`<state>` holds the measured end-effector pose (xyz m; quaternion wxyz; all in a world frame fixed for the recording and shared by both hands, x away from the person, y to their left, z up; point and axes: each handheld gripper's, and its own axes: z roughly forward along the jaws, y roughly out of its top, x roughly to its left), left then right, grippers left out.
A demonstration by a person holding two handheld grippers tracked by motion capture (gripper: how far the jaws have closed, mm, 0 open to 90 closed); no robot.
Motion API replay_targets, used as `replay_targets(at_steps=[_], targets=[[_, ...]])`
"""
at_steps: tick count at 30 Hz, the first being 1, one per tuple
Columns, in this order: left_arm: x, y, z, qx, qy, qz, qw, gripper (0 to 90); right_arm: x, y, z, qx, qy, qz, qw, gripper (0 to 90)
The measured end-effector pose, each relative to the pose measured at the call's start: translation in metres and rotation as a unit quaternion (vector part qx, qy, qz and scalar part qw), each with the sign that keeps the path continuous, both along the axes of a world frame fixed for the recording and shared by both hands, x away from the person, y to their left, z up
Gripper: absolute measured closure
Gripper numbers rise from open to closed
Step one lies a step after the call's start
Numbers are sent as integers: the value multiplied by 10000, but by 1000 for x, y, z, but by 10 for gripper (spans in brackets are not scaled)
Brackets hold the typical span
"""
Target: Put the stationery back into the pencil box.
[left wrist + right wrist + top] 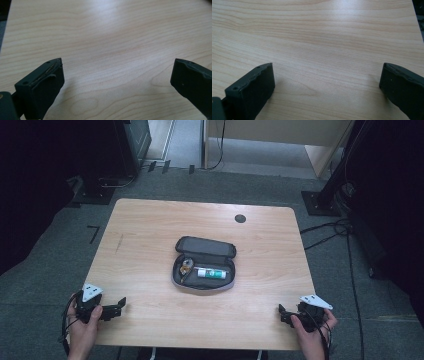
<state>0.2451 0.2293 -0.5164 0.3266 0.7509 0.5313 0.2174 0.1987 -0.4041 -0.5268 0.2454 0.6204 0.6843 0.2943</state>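
left tool (121, 305) at the near left corner of the tabletop (150, 220), jaws apart, empty. right tool (281, 312) at the near right corner, jaws apart, empty. open pencil case (204, 264) lies mid-tabletop, well apart from both, holding a glue stick (212, 273).

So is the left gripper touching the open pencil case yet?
Apart. In the high view the left gripper sits at the table's near left corner with bare wood between it and the pencil case in the middle; its jaws stand open.
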Motion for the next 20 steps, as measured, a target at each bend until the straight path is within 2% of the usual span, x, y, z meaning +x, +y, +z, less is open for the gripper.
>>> replay_targets(at_steps=[2,6,8,12,20], targets=[[-1,-2,-1,66,-11,-16,10000,0,0,0,0,-12,-1,43,10000,0],[0,-7,-2,308,126,-28,9994,0,0,0,0,-10,-2,45,10000,0],[0,-7,-3,246,193,-62,9995,0,0,0,0,-19,-3,49,10000,0],[-1,-10,-3,243,196,49,9995,0,1,1,0,-7,-7,34,10000,0],[-1,-10,-3,242,198,44,9995,0,3,1,0,-3,2,-38,10000,0]])
